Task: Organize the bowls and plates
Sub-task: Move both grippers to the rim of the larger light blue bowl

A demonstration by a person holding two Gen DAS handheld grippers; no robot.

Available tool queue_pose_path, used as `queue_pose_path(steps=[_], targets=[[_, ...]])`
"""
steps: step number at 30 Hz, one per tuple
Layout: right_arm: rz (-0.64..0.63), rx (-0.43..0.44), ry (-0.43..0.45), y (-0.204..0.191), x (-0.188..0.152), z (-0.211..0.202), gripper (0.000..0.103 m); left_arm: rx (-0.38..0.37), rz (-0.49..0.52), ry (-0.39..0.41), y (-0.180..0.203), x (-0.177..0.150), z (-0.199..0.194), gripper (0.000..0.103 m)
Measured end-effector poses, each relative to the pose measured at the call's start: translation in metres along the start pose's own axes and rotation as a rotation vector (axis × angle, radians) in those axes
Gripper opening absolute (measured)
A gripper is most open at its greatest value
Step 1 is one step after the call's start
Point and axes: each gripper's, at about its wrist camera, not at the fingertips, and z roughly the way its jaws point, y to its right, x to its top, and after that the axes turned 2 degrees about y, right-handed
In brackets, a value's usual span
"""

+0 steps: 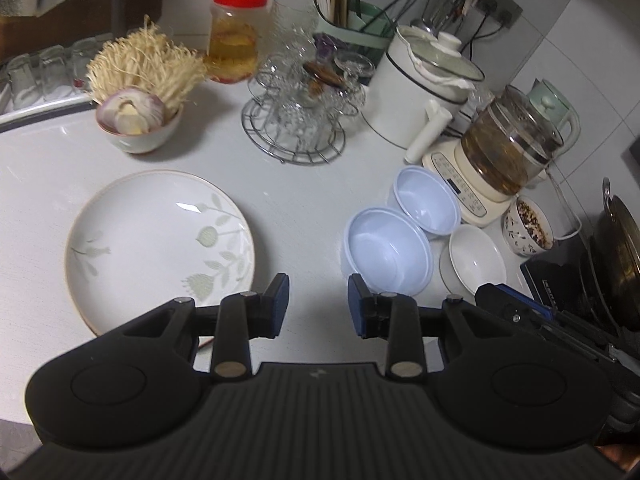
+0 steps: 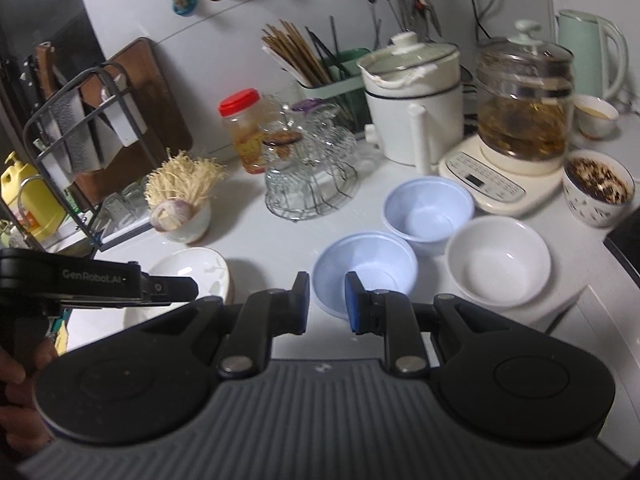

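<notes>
A white plate with a leaf pattern [image 1: 160, 240] lies on the white counter, just left of my open, empty left gripper [image 1: 318, 306]; it also shows in the right wrist view [image 2: 192, 270]. Two pale blue bowls stand side by side: a near one [image 1: 386, 254] [image 2: 364, 270] and a far one [image 1: 428, 204] [image 2: 428, 210]. A white bowl [image 1: 474, 258] [image 2: 498, 260] sits to their right. My right gripper [image 2: 327, 302] is open and empty, hovering over the near blue bowl's front rim. The left gripper's body [image 2: 92, 284] shows at the left of the right wrist view.
A small bowl with onion and enoki [image 1: 138, 120] stands behind the plate. A wire rack with glassware [image 1: 298, 116], a red-lidded jar [image 1: 236, 36], a white pot [image 1: 416, 96], a glass kettle on a base [image 1: 508, 148], a patterned bowl [image 2: 598, 192] and a wok [image 1: 620, 256] crowd the back and right.
</notes>
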Motion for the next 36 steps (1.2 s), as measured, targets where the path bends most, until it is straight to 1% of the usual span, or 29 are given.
queue_pose_path(steps=[4, 6, 7, 8, 10, 12, 15, 21, 25, 32, 36], targets=[[0.032, -0.007, -0.023, 0.012, -0.002, 0.004, 0.024, 0.0, 0.014, -0.022, 0.008, 0.001, 0.012, 0.039], [0.042, -0.008, -0.033, 0.016, -0.003, 0.008, 0.052, 0.0, 0.015, -0.038, 0.01, 0.002, 0.02, 0.042], [0.049, -0.009, -0.031, 0.019, -0.004, 0.009, 0.056, -0.002, 0.016, -0.046, 0.011, 0.004, 0.024, 0.042], [0.061, -0.007, -0.034, 0.021, -0.004, 0.011, 0.057, -0.006, 0.019, -0.053, 0.012, 0.006, 0.027, 0.044], [0.089, -0.003, -0.049, 0.027, -0.005, 0.015, 0.057, -0.004, 0.029, -0.068, 0.015, 0.009, 0.035, 0.051], [0.113, -0.005, -0.056, 0.031, -0.006, 0.019, 0.057, -0.008, 0.038, -0.085, 0.017, 0.015, 0.042, 0.062], [0.129, -0.011, -0.055, 0.035, -0.005, 0.024, 0.057, -0.025, 0.043, -0.076, 0.021, 0.024, 0.049, 0.065], [0.193, -0.043, -0.06, 0.05, 0.0, 0.036, 0.057, -0.037, 0.081, -0.098, 0.034, 0.039, 0.076, 0.065], [0.236, -0.068, -0.078, 0.061, 0.002, 0.049, 0.057, -0.057, 0.087, -0.112, 0.038, 0.047, 0.094, 0.065], [0.284, -0.068, -0.129, 0.069, 0.002, 0.071, 0.056, -0.081, 0.085, -0.159, 0.035, 0.059, 0.125, 0.064], [0.299, -0.077, -0.152, 0.069, 0.003, 0.081, 0.053, -0.087, 0.082, -0.188, 0.029, 0.065, 0.142, 0.064]])
